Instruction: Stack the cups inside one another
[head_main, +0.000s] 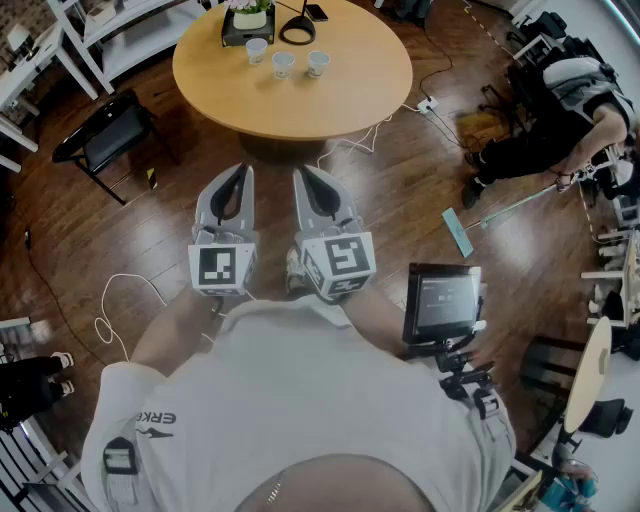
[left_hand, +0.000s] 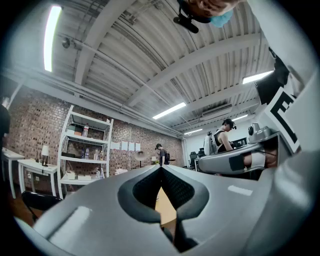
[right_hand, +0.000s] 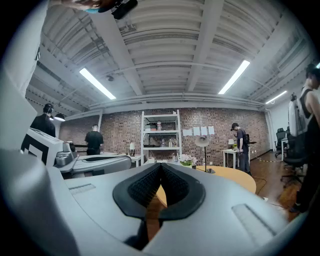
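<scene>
Three small pale cups (head_main: 283, 63) stand upright, mouths up, apart in a short row on the round bench (head_main: 350, 95), well ahead of the fingers (head_main: 230, 200).

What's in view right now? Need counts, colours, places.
table: 1, light wood, round, top centre of head view
cups: 3, whitish, in a row on the table's far side, apart, not stacked
plant: 1, green, in a dark tray behind the cups
lamp: 1, black, on the table beside the plant
chair: 1, black, left of the table
shelving: 1, white, against the brick wall
cable: 1, white, on the wood floor at left
mop: 1, teal head, floor at right
person: 1, dark clothes, right edge
screen: 1, black, at the wearer's right side
left gripper: grey, shut, empty
right gripper: grey, shut, empty
</scene>
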